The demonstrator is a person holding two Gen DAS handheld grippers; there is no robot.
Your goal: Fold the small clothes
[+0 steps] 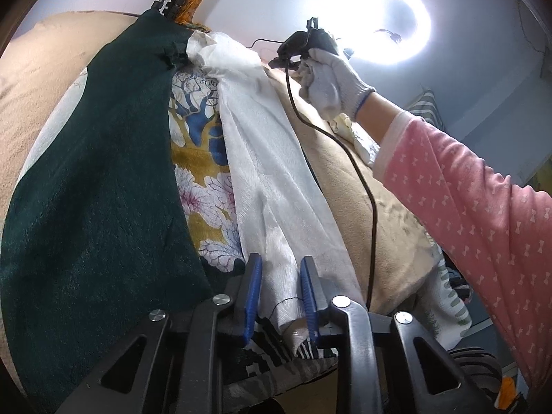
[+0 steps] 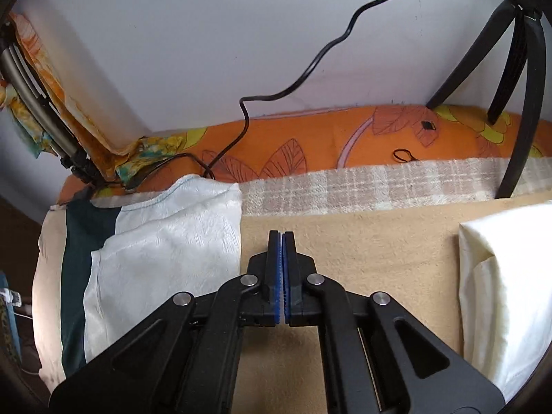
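white cloth [image 1: 272, 186]: near end hidden behind the left tool [image 1: 281, 296]
cream cloth [image 2: 507, 296]: cut off at the right edge
tripod [image 2: 510, 51]: top out of frame
pink sleeve [image 1: 483, 214]: runs off the right edge

Lit hard by a ring light [image 1: 390, 22] blown out to white glare in the left wrist view; evenly bright, sharp in the right; strongly bent, dark-cornered at fisheye edges

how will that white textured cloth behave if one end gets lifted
Probably floppy: the white cloth bunches into soft folds between the left tool. Likely light, since it drapes thinly. Its sheen suggests it may slip.
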